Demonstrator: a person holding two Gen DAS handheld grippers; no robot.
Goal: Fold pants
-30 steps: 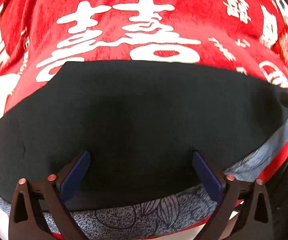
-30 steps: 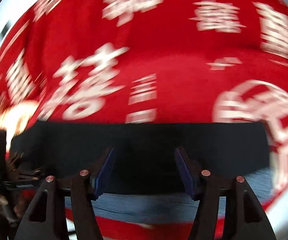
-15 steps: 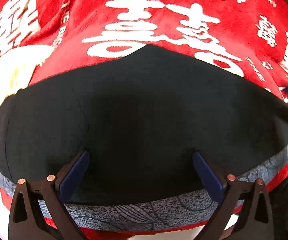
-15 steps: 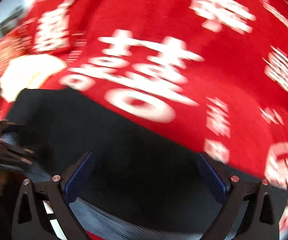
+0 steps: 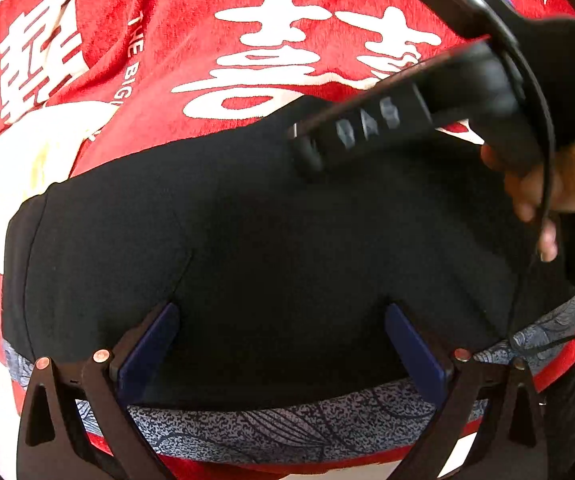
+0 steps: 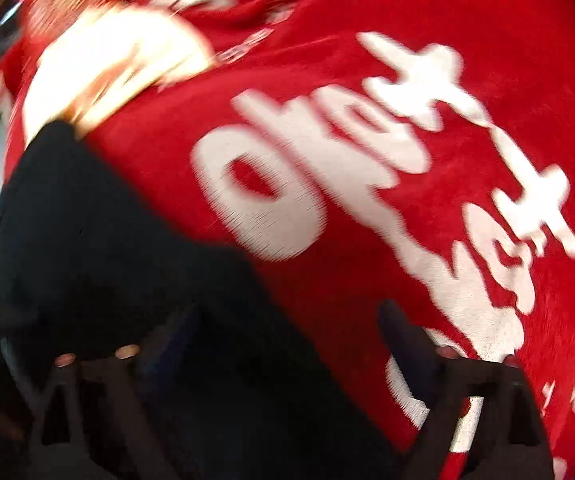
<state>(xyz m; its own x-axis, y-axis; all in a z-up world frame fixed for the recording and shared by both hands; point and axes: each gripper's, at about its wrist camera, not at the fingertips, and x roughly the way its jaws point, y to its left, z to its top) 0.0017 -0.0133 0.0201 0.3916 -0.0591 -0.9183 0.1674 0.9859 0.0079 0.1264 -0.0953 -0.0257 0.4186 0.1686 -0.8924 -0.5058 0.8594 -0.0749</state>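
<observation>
Black pants point(image 5: 279, 248) are seen spread flat across a red blanket point(image 5: 175, 80) printed with large white characters. In the left wrist view the dark cloth fills the middle of the frame, and a strip of blue-grey patterned fabric point(image 5: 287, 428) is shown along its near edge, from 7 to 4 o'clock.

The left gripper point(image 5: 279, 344) is held low at 6 o'clock, just above the pants, its blue-padded fingers point(image 5: 147, 344) spread wide with nothing between them.

At 2 o'clock in the same view, the body of the other hand-held tool point(image 5: 427, 112) is seen over the far edge of the pants, gripped by the right hand point(image 5: 559, 176), with a black cable point(image 5: 543, 184) looped across it.

The right wrist view is heavily blurred. The right gripper point(image 6: 287, 344) is shown at 6 o'clock with its fingers point(image 6: 403, 336) set wide apart and empty. The pants point(image 6: 127, 280) are seen from 6 to 9 o'clock, and the blanket point(image 6: 407, 60) fills the remainder of the frame.
</observation>
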